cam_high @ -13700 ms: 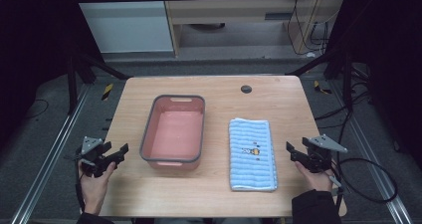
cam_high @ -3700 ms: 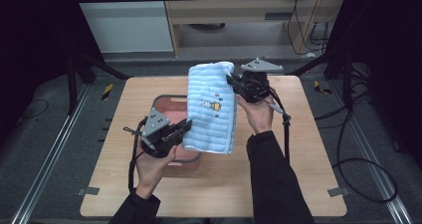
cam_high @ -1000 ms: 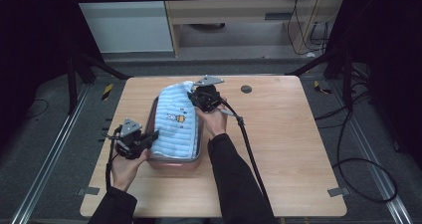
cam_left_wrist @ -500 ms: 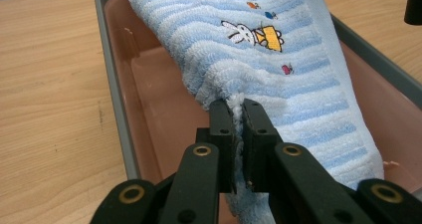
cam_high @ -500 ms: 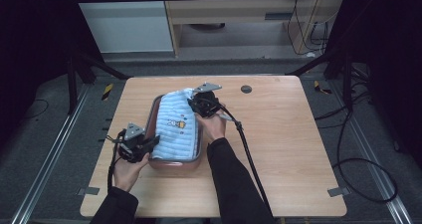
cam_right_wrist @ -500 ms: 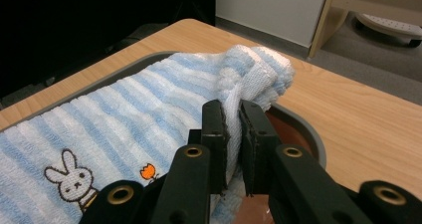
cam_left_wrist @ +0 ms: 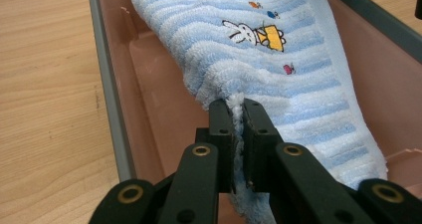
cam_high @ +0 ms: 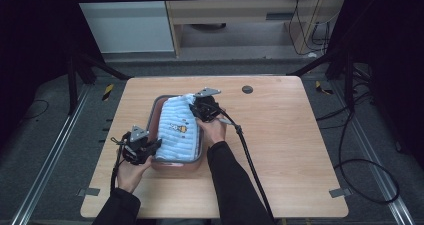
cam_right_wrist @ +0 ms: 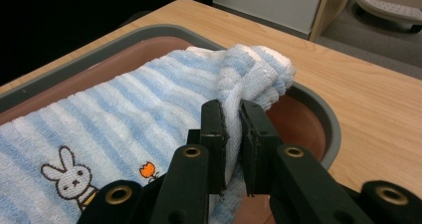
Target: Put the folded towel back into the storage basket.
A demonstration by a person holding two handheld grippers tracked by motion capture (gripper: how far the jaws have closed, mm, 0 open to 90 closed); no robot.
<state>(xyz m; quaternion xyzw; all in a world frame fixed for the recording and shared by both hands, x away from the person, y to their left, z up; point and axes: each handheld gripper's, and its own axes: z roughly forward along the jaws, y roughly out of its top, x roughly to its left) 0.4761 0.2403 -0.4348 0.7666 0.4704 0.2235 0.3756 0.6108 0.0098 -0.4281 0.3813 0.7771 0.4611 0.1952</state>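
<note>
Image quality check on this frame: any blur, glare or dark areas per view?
High view: table evenly lit, no glare, surroundings nearly black, image a bit soft. Left gripper view: towel sharp, left tool sharp, no glare on the tub. Right gripper view: towel weave sharp near the right tool, the top left corner black.

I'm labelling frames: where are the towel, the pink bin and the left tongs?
towel [cam_high: 176, 135], high view, striped middle.
pink bin [cam_left_wrist: 149, 79], left gripper view, inner wall.
left tongs [cam_left_wrist: 238, 115], left gripper view, between the tips.
</note>
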